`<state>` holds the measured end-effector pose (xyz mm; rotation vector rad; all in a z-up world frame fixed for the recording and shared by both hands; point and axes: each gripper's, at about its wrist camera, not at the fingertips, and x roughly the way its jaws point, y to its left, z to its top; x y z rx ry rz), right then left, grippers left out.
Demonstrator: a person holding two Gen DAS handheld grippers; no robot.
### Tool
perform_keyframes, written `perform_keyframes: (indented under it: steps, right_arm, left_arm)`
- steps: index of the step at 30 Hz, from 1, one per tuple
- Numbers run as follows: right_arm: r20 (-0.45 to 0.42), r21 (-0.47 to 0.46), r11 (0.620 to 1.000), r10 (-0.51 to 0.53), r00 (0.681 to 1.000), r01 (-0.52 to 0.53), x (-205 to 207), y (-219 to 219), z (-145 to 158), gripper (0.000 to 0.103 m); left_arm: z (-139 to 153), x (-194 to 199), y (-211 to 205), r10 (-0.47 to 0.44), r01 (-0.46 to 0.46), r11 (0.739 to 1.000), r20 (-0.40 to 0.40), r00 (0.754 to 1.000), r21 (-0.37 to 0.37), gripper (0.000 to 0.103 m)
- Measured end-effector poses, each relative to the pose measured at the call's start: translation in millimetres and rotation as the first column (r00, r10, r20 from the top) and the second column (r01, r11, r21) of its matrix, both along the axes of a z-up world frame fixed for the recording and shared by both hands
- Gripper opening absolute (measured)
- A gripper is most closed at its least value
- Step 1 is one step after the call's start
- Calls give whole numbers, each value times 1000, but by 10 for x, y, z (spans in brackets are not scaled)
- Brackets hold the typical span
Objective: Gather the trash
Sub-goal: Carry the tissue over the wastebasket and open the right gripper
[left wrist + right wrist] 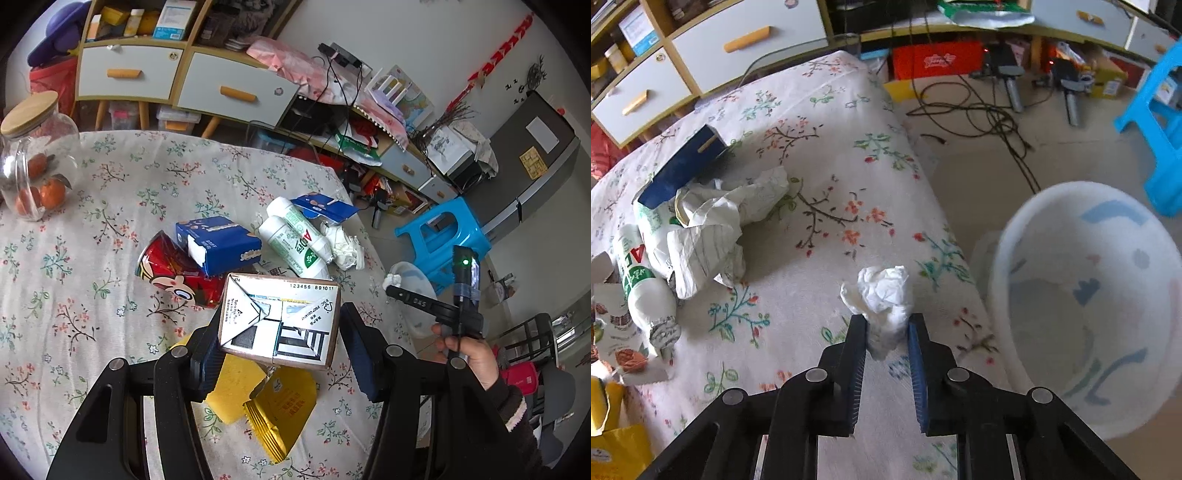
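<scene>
My left gripper (pixel 279 325) has a white drink carton (pixel 279 319) between its fingers above the floral table; the left pad touches it and a gap shows at the right pad. Beyond lie a red can (pixel 173 273), a blue box (pixel 218 243), two white-green bottles (pixel 295 236), crumpled paper (pixel 345 245) and yellow packets (pixel 284 410). My right gripper (pixel 886 328) is shut on a crumpled white tissue (pixel 882 295) near the table's right edge. A white bin (pixel 1089 295) stands on the floor just right of it. The bottles (pixel 646 280) and crumpled paper (pixel 713 229) lie to the left.
A glass jar of oranges (pixel 33 162) stands at the table's far left. A blue stool (pixel 443 236) stands on the floor beyond the bin (pixel 410 273). Cables (pixel 979 110) trail across the floor. Drawer cabinets (pixel 177 77) line the wall.
</scene>
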<state>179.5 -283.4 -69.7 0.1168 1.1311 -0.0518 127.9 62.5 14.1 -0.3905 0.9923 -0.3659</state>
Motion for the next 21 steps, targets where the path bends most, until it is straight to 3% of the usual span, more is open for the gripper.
perform_keyframes:
  steps: [7, 12, 21]
  right_arm:
    - [36, 55, 997, -49, 998, 47, -260, -251, 328, 19]
    - [66, 38, 995, -90, 994, 87, -479, -479, 518, 20]
    - [35, 7, 981, -196, 980, 196, -793, -1175, 502, 22]
  left_arm:
    - [61, -59, -49, -13, 13, 1000, 26, 1000, -3, 61]
    - [71, -83, -144, -26, 27, 999, 28, 999, -17, 61]
    - [13, -56, -504, -82, 82, 996, 17, 997, -20, 61]
